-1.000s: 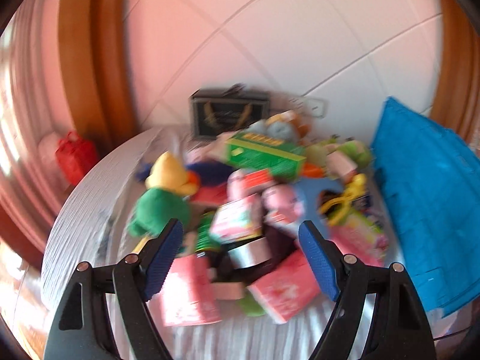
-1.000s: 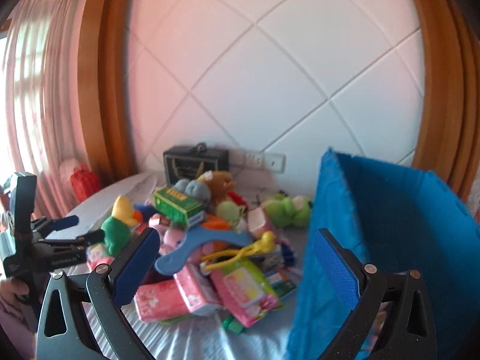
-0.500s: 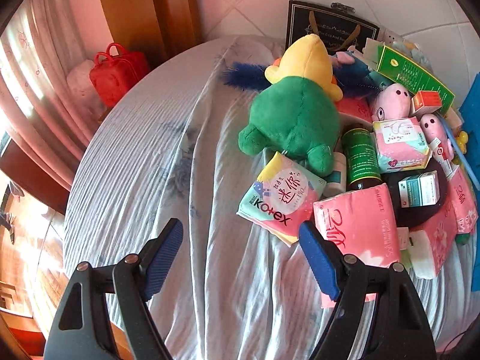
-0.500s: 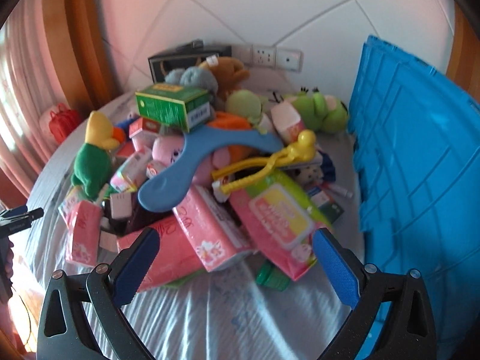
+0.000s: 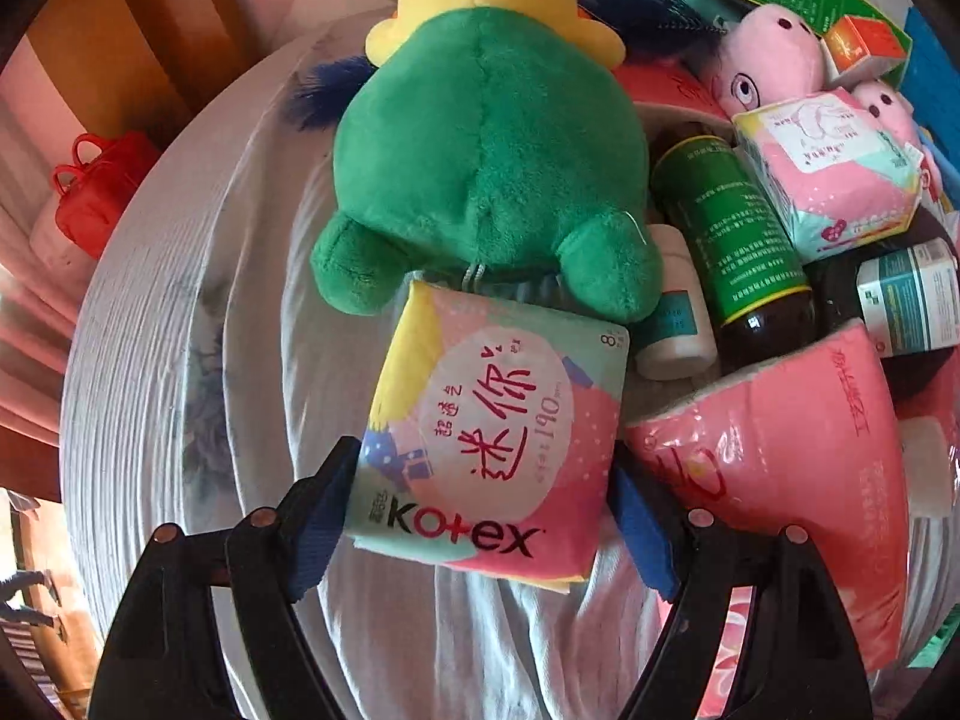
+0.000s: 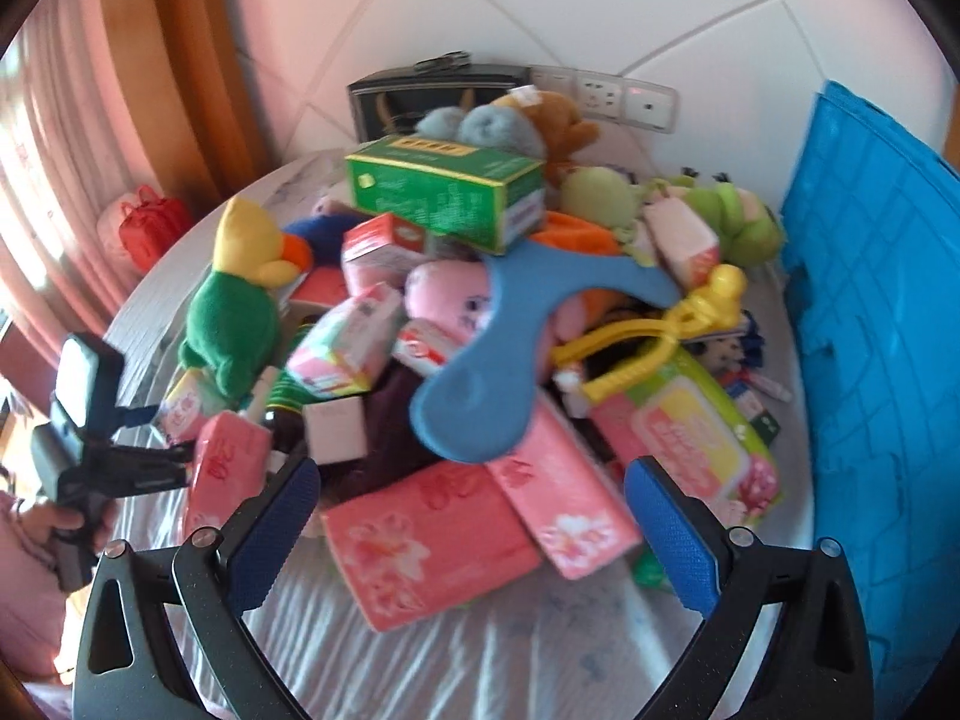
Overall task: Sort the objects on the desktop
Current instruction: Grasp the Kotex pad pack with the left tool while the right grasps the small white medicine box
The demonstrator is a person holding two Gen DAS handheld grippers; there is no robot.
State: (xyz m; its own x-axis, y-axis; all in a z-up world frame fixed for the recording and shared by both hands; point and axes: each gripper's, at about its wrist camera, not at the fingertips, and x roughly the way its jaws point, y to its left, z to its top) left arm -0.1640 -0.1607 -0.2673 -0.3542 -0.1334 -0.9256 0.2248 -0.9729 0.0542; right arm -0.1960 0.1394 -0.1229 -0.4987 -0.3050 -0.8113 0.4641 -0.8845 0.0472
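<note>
Left claw [image 5: 480,516] spread wide, straddling Kotex pack [image 5: 492,438] at pile's near edge, just below green plush [image 5: 480,168]. Pads look close to pack's sides; contact unclear. Plan: sink lower, squeeze across soft middle, lift clear of plush feet. Right claw [image 6: 471,534] open, empty, above pink tissue packs [image 6: 432,546]. Striped white cloth [image 5: 180,360] covers round tabletop; blue crate [image 6: 882,312] on right, quilted wall behind.

green and yellow plush parrot [image 5: 486,168], pink floral tissue pack [image 6: 429,549], blue crate [image 6: 882,324]
</note>
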